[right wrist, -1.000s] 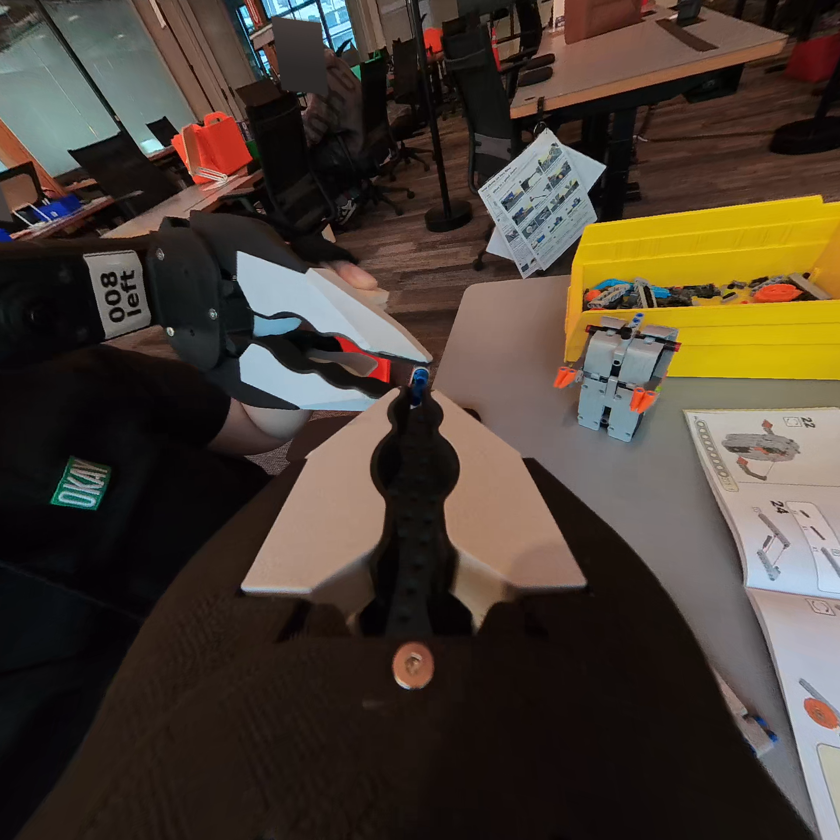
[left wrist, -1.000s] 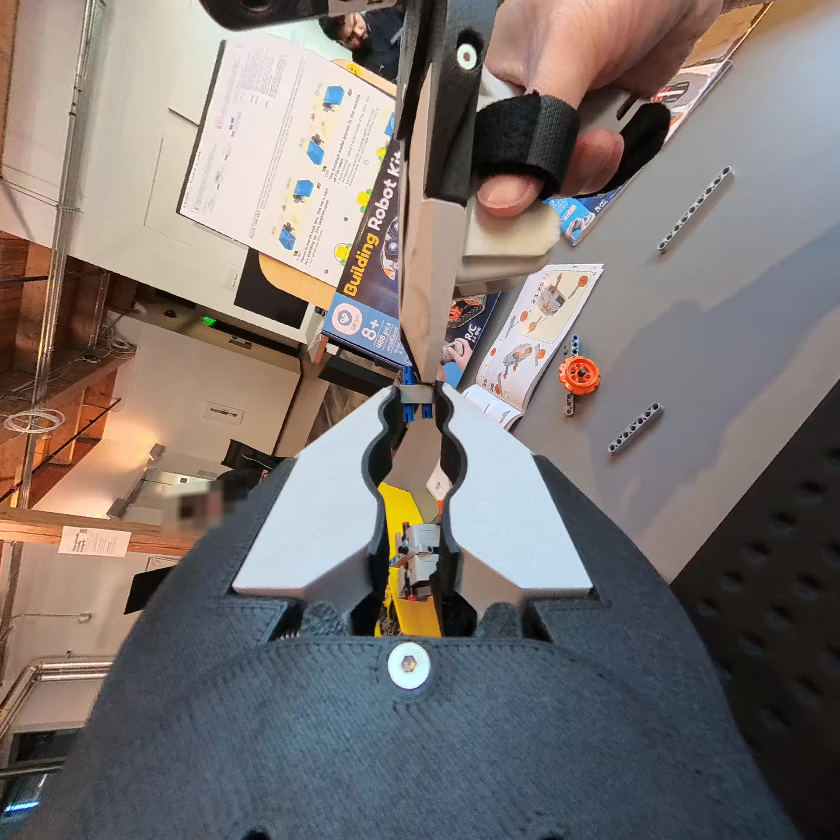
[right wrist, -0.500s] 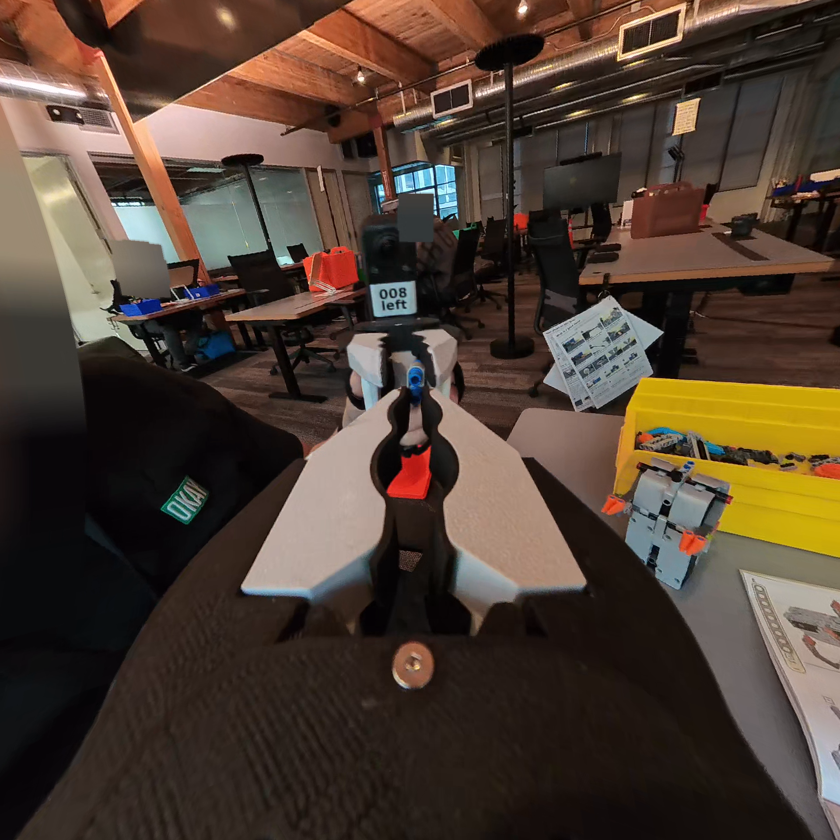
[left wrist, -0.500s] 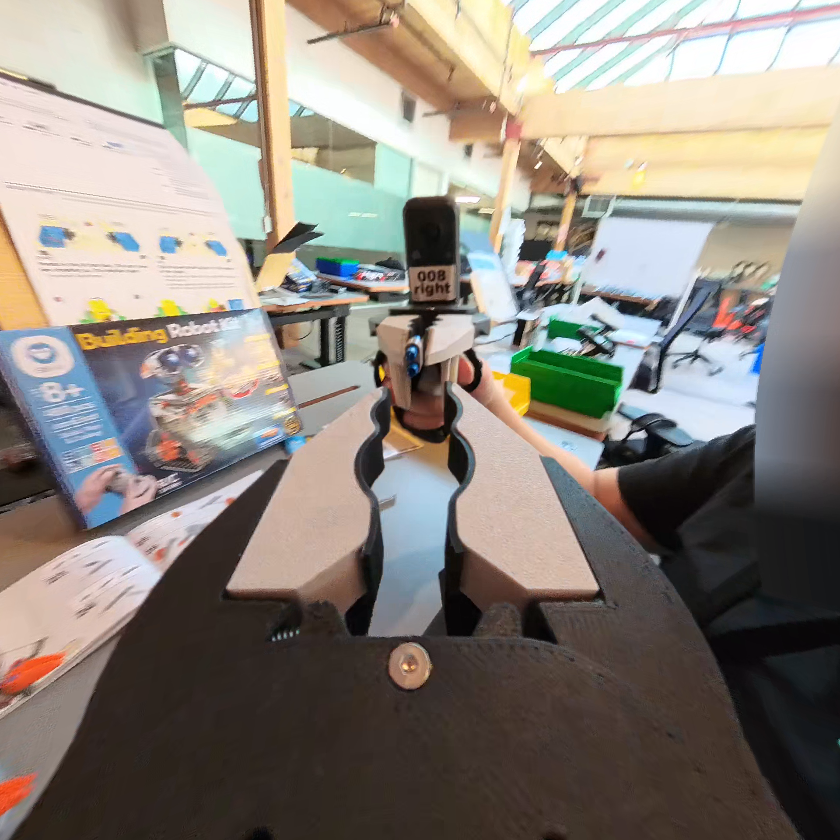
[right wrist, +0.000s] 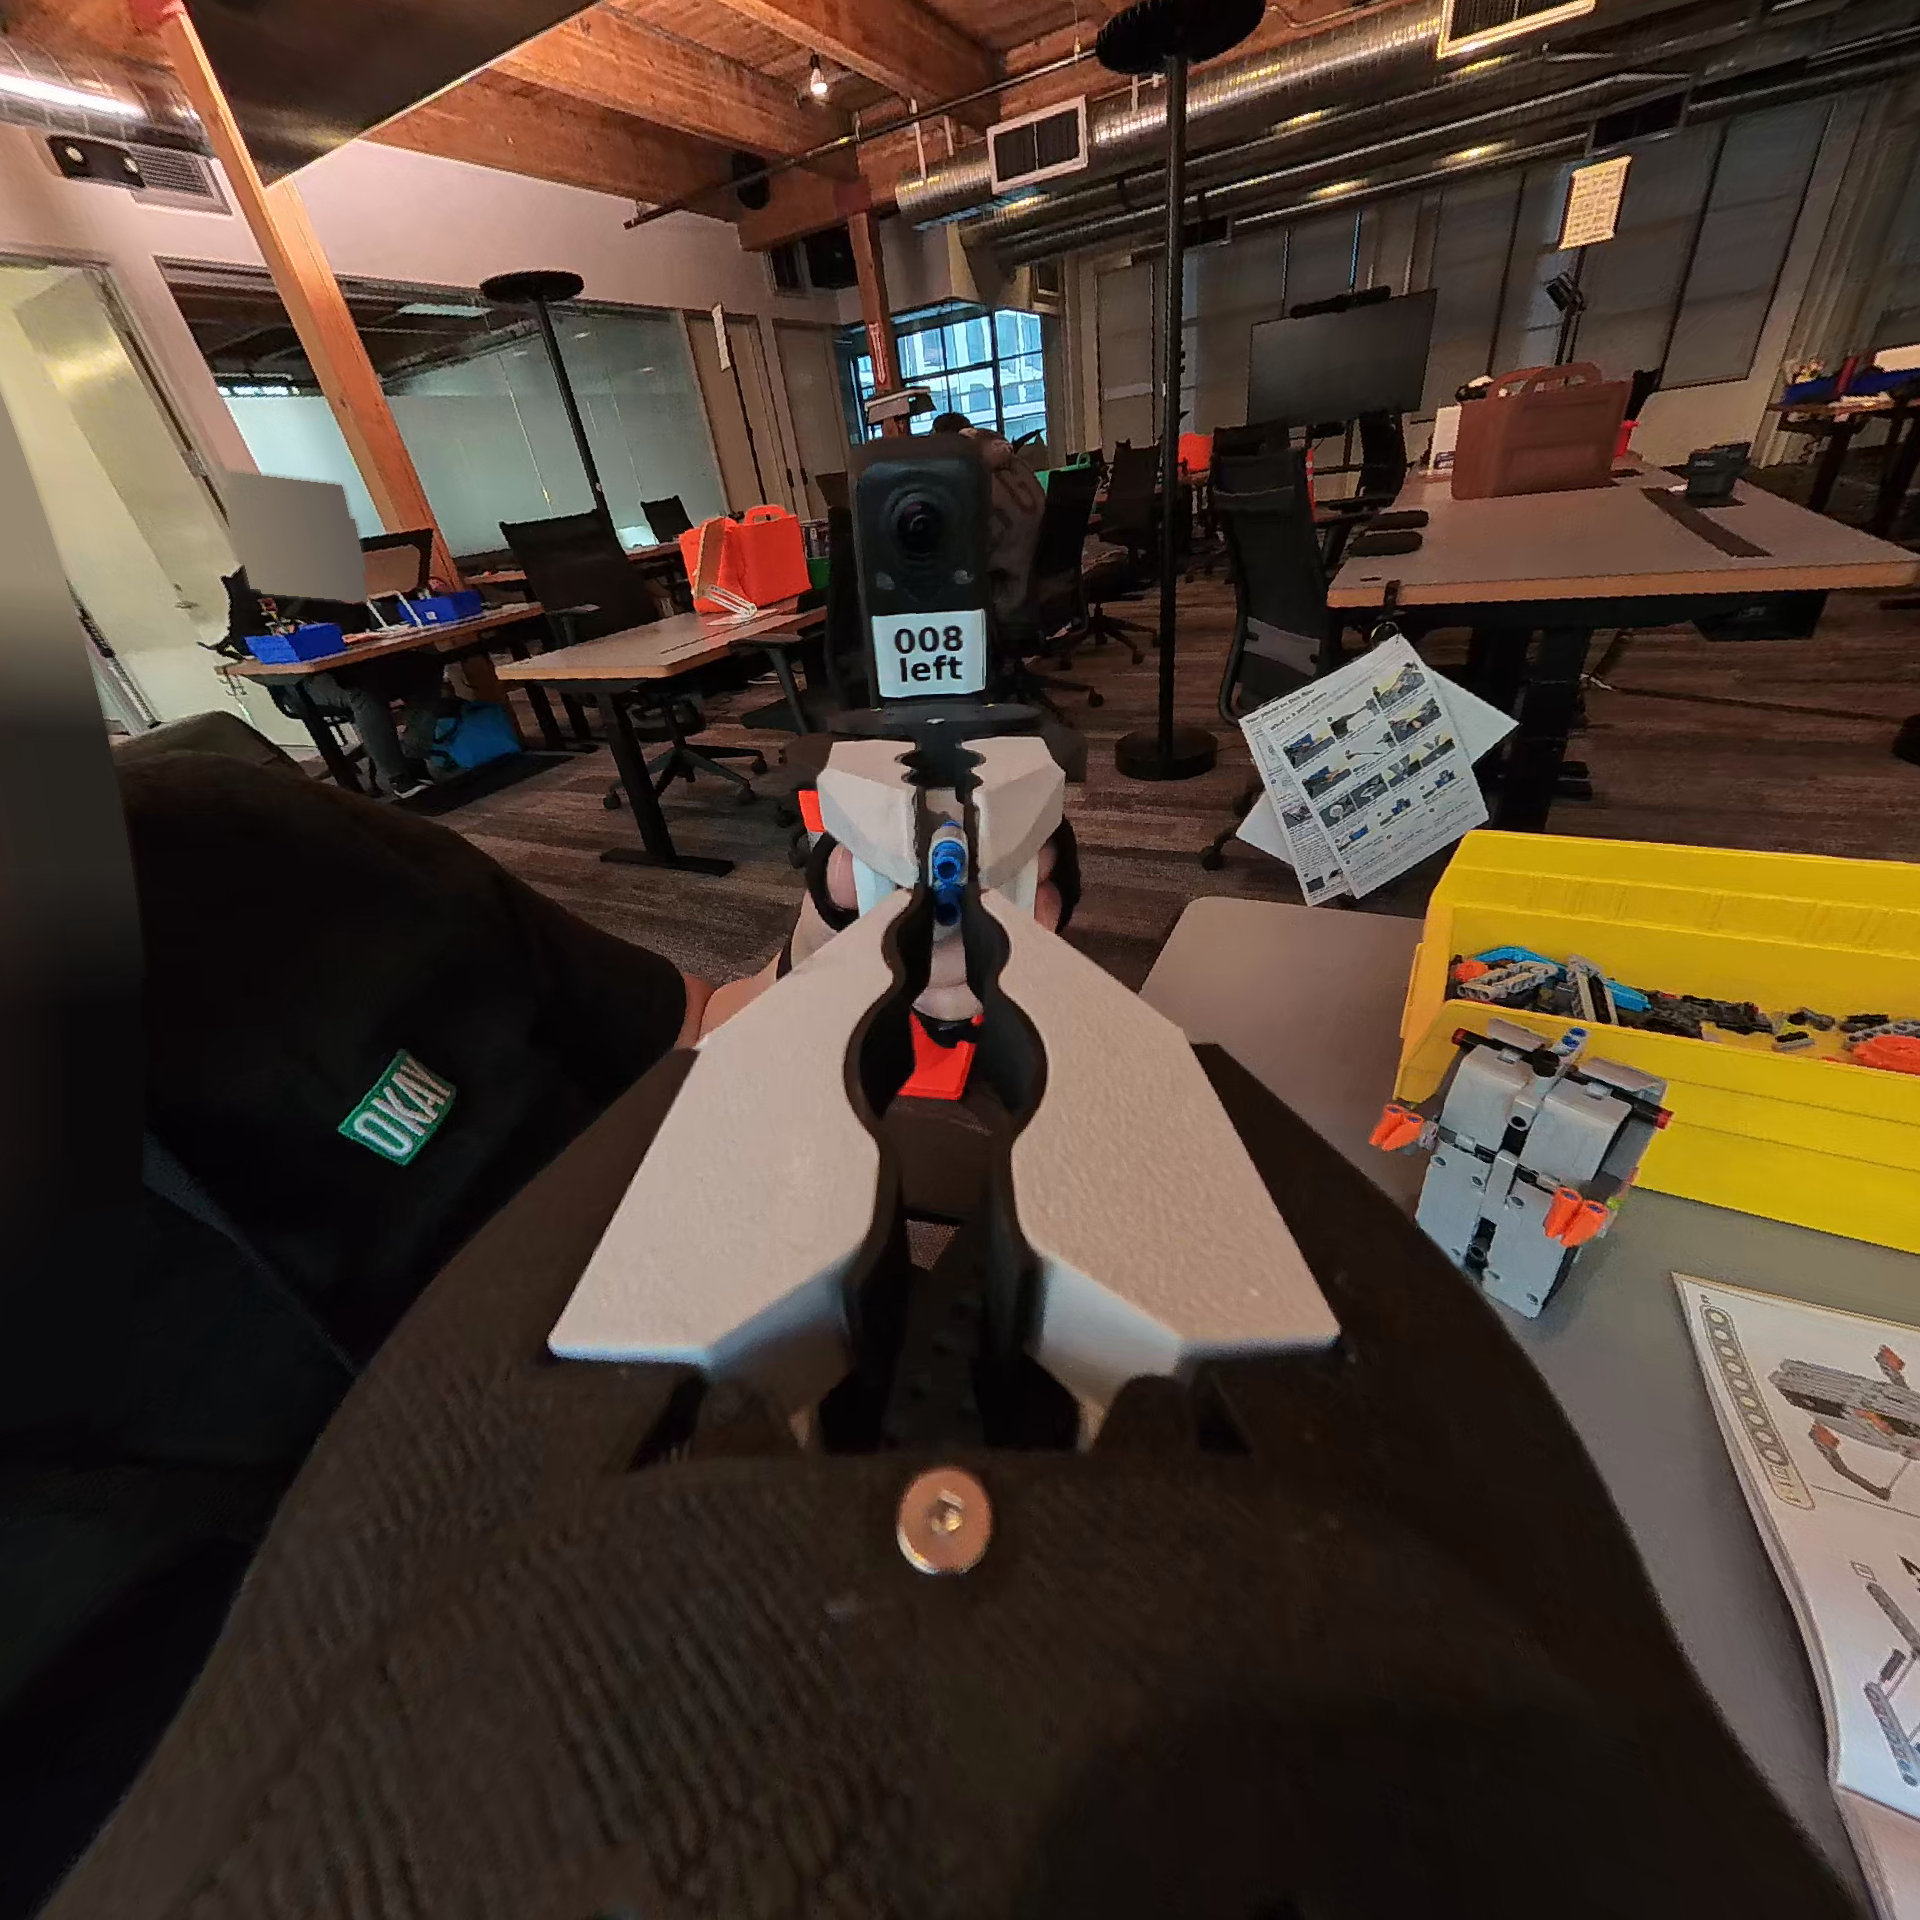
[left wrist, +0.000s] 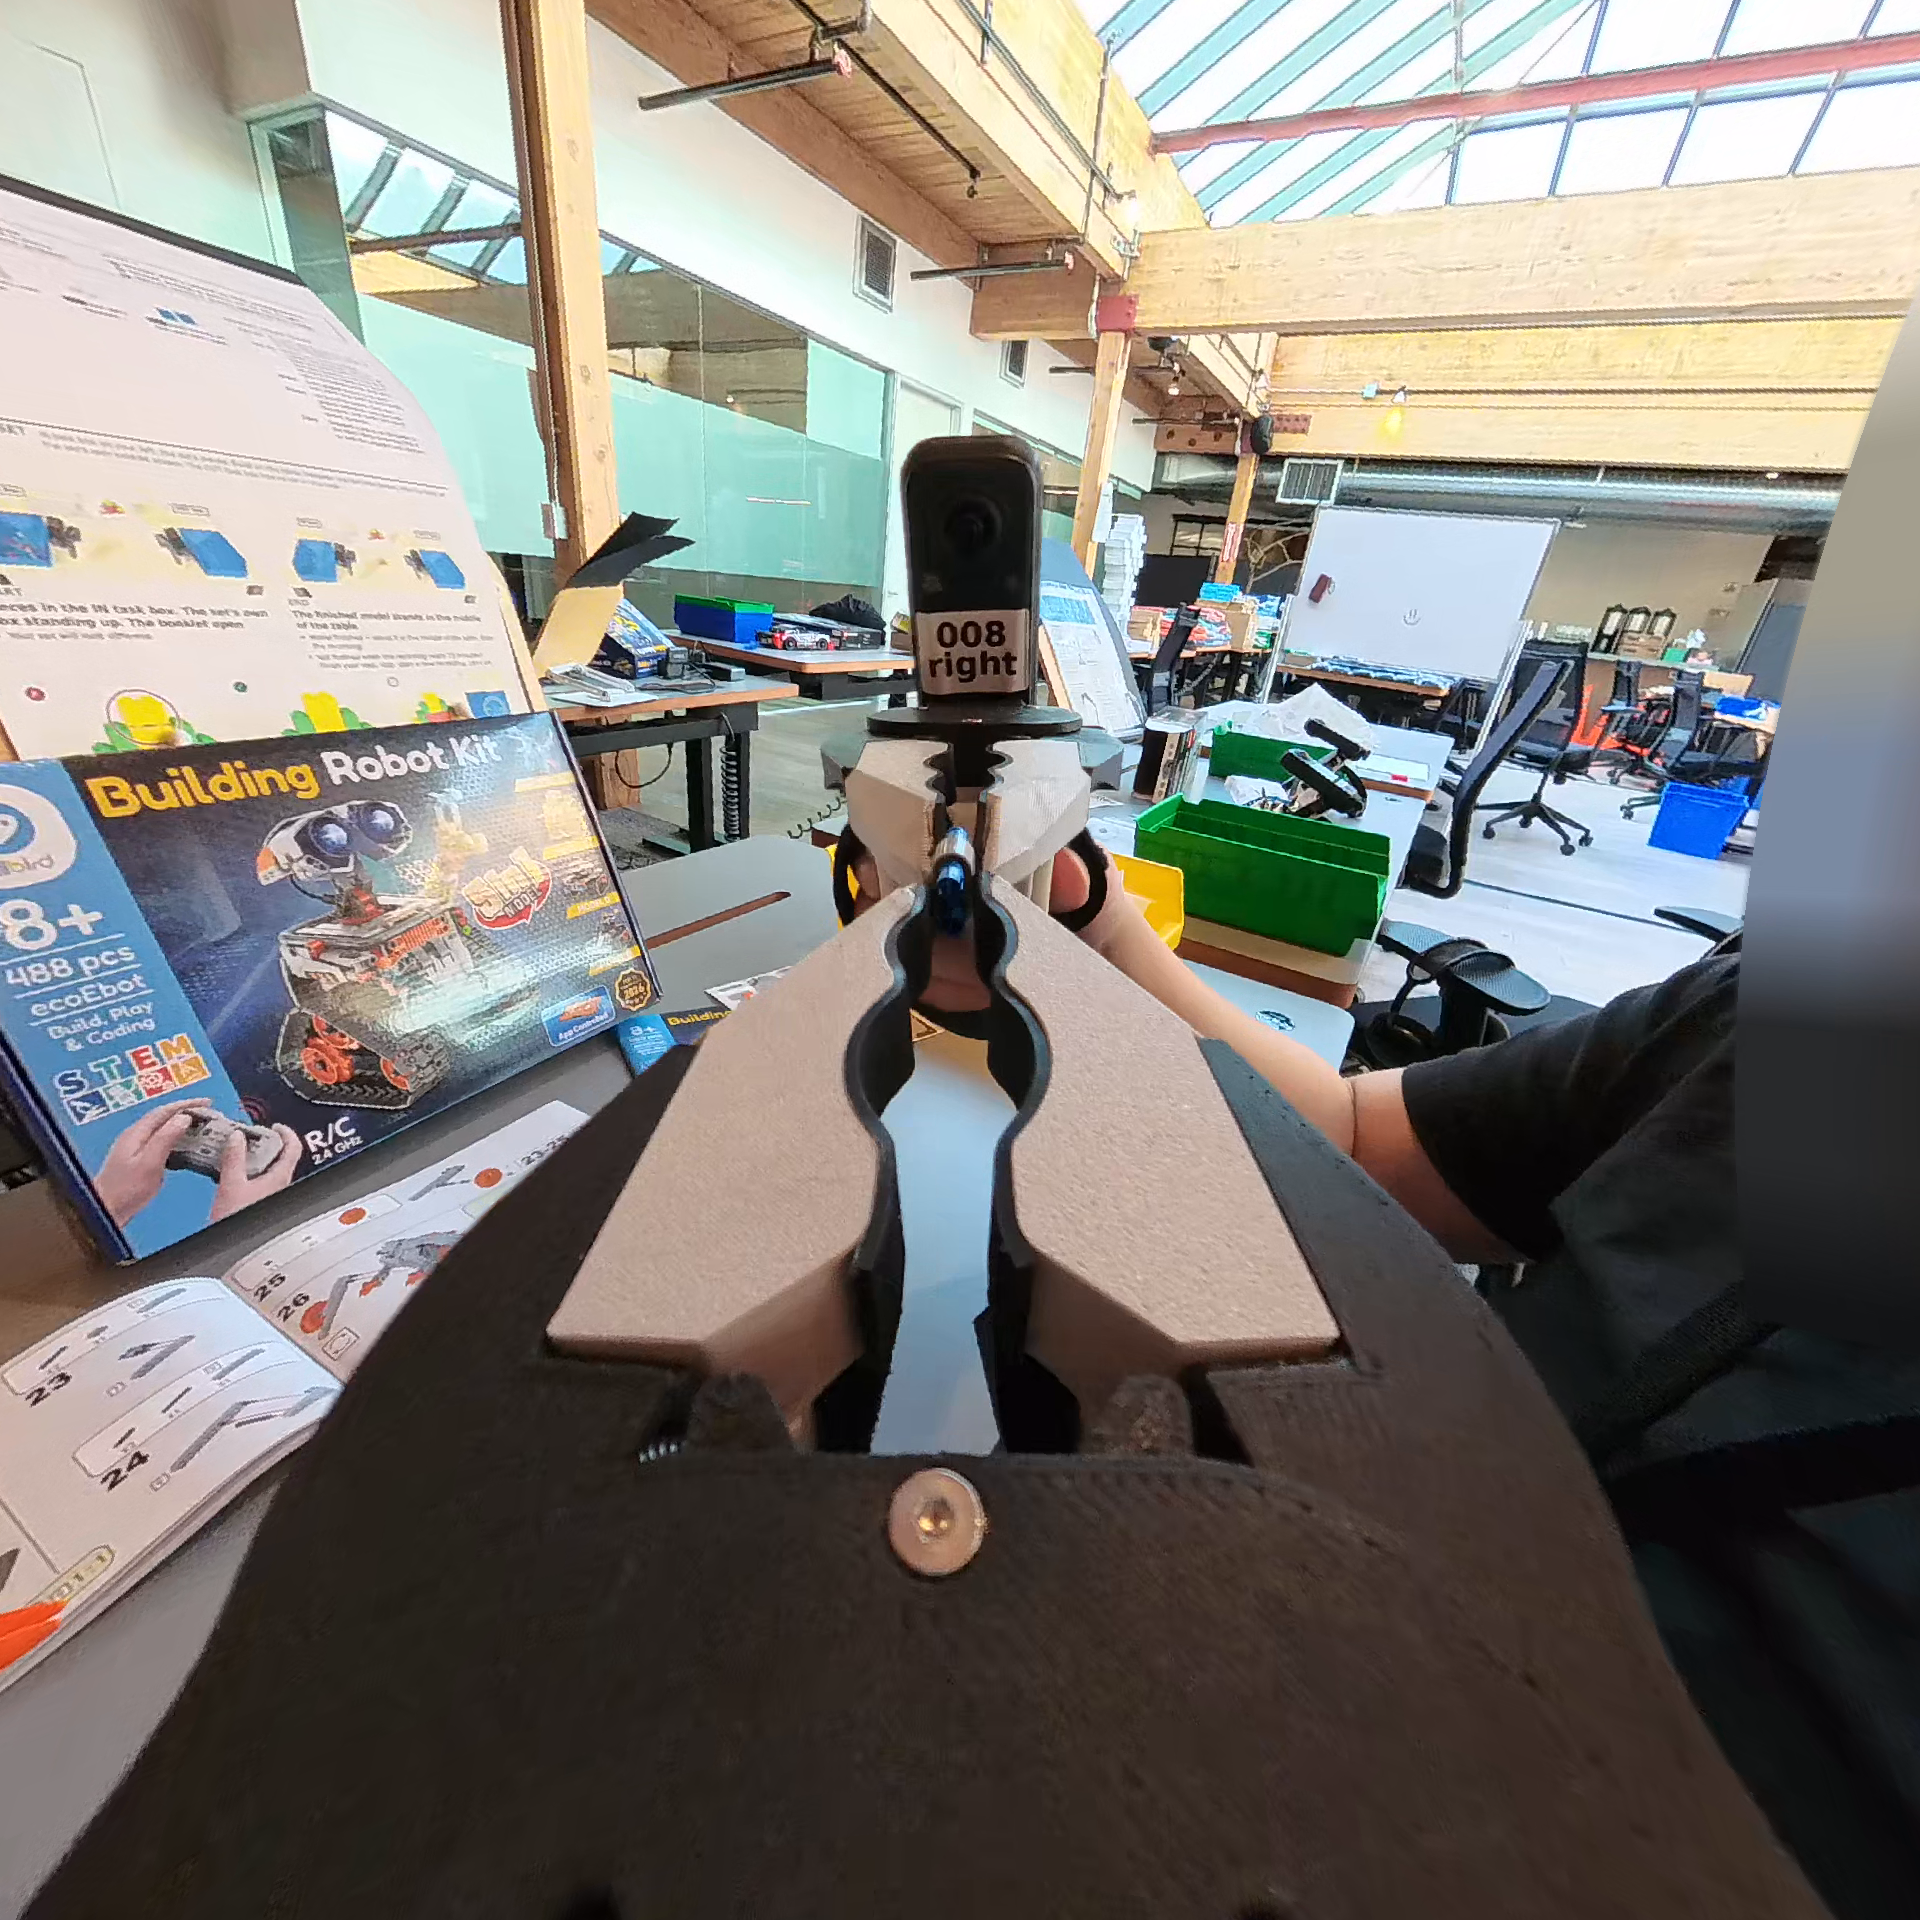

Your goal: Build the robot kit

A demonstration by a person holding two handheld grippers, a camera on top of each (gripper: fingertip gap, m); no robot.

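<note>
Both grippers swung up level since 1 s ago, now tip to tip. Left gripper (left wrist: pixel 953 902) and right gripper (right wrist: pixel 945 902) each pinch narrow on blue pin (right wrist: pixel 945 871), held mid-air betw them. White tags on both cams, printed kit box (left wrist: pixel 312 966), booklet (left wrist: pixel 156 1403). Grey table (right wrist: pixel 1278 997), yellow bin (right wrist: pixel 1683 1143), office behind.

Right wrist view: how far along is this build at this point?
Done: a grey model with orange pieces stands on the table by the yellow bin. In hand: the right gripper is shut on a black beam tipped with a blue pin, meeting the left gripper tip to tip; whether that one grips is unclear. Left: loose parts lie in the bin.
</note>
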